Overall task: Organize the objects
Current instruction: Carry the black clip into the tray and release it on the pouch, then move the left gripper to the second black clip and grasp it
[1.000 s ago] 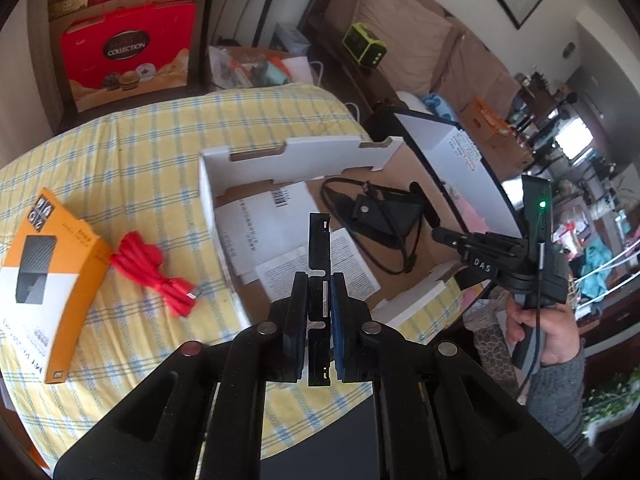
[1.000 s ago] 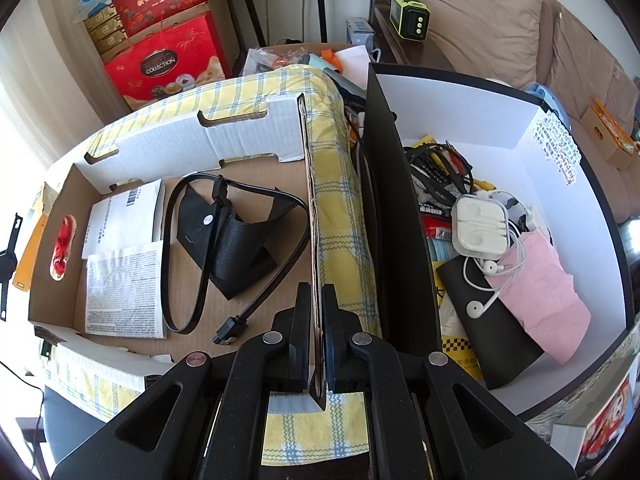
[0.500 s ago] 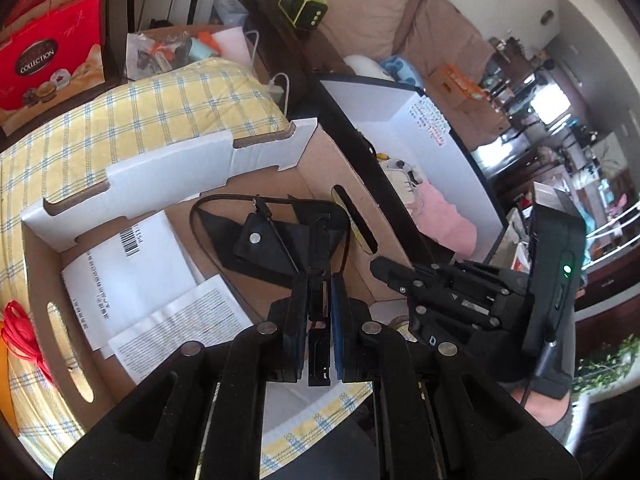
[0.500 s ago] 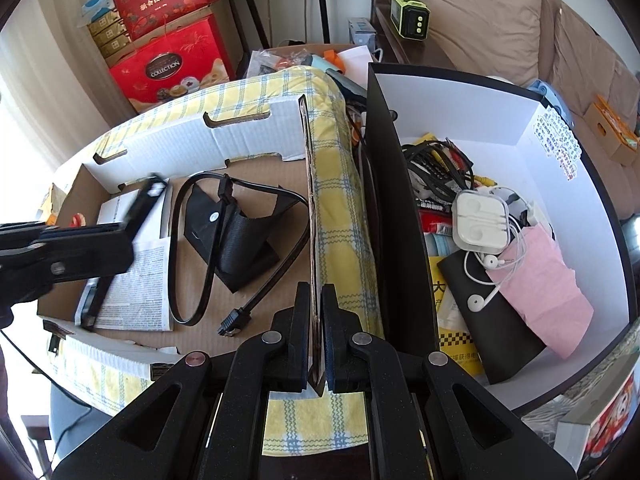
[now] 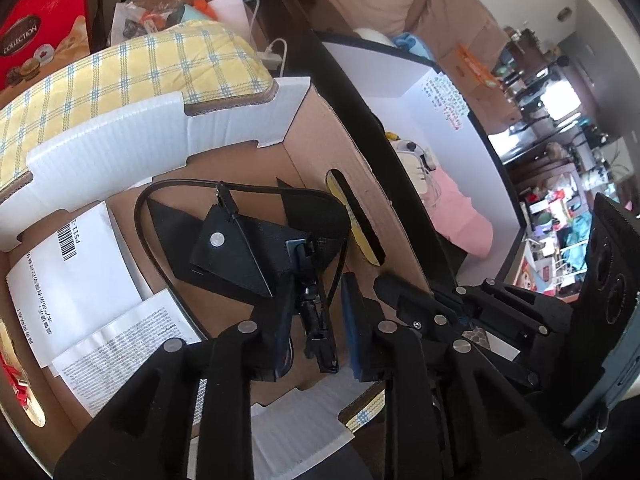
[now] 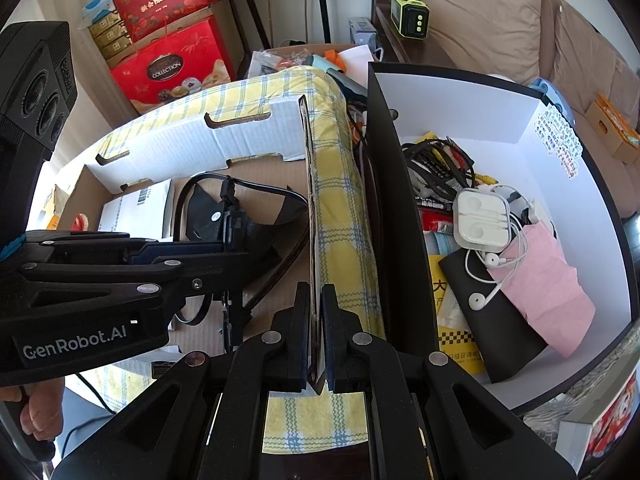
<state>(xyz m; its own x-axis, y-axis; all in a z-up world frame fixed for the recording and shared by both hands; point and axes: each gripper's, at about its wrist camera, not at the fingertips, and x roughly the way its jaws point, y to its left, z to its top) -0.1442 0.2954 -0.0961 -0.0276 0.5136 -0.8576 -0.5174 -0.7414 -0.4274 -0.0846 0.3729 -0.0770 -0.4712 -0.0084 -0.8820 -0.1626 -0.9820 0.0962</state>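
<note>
Your left hand-held gripper (image 5: 314,316) hangs inside the cardboard box (image 5: 316,128), its jaws just opening, a black clip (image 5: 316,320) loose between them above the black pouch (image 5: 256,252); your right hand-held gripper (image 6: 317,354) pinches the box's side wall beside the white bin (image 6: 568,200) of cables

Corrugated cardboard box (image 5: 328,128), matt black fabric pouch (image 5: 240,256).
</note>
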